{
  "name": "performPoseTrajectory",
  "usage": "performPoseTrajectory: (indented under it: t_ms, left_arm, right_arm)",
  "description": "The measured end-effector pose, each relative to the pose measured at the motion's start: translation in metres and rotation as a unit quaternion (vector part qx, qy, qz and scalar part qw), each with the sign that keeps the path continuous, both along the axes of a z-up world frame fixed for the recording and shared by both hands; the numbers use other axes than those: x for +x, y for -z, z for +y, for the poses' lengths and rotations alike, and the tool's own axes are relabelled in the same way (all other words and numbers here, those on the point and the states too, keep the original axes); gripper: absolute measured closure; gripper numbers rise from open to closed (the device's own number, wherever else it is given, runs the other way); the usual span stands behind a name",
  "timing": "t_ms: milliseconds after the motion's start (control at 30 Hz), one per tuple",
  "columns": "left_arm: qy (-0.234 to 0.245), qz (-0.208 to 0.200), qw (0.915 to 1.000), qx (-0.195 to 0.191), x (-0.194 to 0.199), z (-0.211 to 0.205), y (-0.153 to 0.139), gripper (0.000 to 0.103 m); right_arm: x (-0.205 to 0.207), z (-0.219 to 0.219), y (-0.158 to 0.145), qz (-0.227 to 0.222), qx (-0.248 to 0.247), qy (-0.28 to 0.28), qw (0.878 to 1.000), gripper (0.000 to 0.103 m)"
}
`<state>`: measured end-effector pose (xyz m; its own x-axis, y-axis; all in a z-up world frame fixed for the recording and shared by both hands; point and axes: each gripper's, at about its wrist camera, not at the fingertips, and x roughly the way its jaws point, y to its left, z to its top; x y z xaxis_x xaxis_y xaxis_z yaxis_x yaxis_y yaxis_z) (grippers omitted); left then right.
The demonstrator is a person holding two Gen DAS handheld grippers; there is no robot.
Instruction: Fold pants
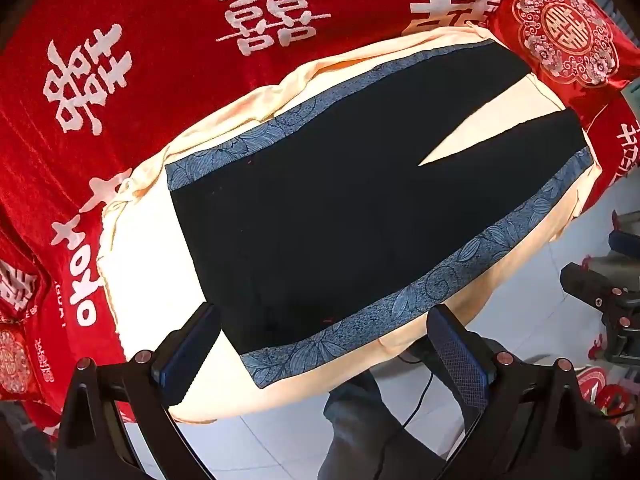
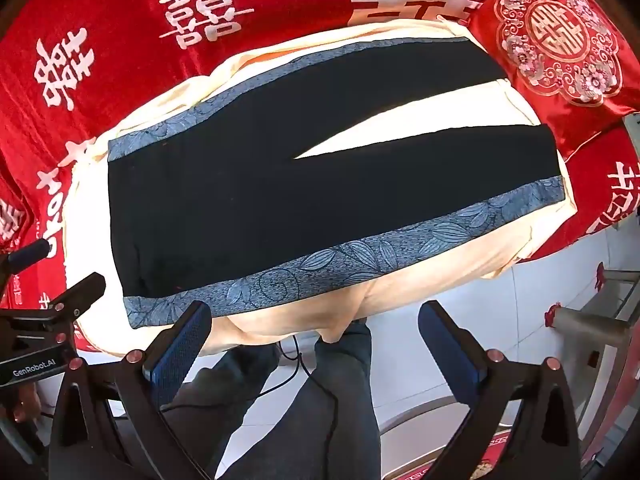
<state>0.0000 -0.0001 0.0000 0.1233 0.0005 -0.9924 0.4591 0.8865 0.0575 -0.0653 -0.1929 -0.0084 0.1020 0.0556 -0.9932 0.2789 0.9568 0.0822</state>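
Nearest you, both grippers hang over the floor [image 2: 540,300] short of the work: your left gripper [image 1: 320,360] has its jaws spread wide and empty, and your right gripper [image 2: 316,344] likewise stands wide open with nothing between its pads. A cable [image 2: 316,384] trails past your legs [image 2: 320,420] just below them, so a low sweep could snag it. Next comes the cream cloth [image 2: 400,300], which droops off the near edge of its support; if a lower finger dips under the hem as you reach in, you are likely to pinch cloth and pants together and drag the whole cover toward you. The pants [image 2: 248,208] lie flat on that cloth, black with a blue patterned stripe [image 2: 360,256] along the near side and another along the far side, waist to your left and the two legs splayed apart to the right with a cream wedge showing between them. Nothing is folded yet, I judge, so the first fold probably brings one leg over the other. The near stripe sits close to the cloth's drop, so a one-layer grab there may let the fabric slide off the edge. Farther right, the cuffs end just beside the red cushion [image 2: 560,44], and a wide swing could knock it. Beyond lies the red blanket [image 2: 160,60], which poses little risk.
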Motion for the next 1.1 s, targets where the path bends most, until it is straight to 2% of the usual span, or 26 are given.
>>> performPoseTrajectory:
  t_ms: [200,600,833,967,1100]
  left_arm:
    - [-0.01,0.003,0.9999,-0.003,0.001,-0.001,-0.002,0.0]
    - [-0.021,-0.033,0.999,-0.024,-0.007,0.008,-0.008,0.0]
    - [-0.033,-0.042,0.9983,-0.025,-0.009,0.011,-0.008,0.0]
    - [-0.04,-0.047,0.9981,-0.008,-0.008,0.013,-0.009,0.0]
    - [-0.046,-0.048,0.9978,-0.009,-0.007,0.015,-0.01,0.0]
  right_arm:
    - [0.0,0.001,0.0,0.001,-0.003,-0.005,1.0,0.0]
    - [-0.002,0.005,0.003,0.004,-0.003,-0.017,1.0,0.0]
    - [0.004,0.009,0.004,0.005,-0.009,-0.034,0.999,0.0]
    - [0.007,0.01,0.004,0.004,-0.009,-0.038,0.999,0.0]
    - [0.01,0.01,0.004,0.002,-0.007,-0.042,0.999,0.0]
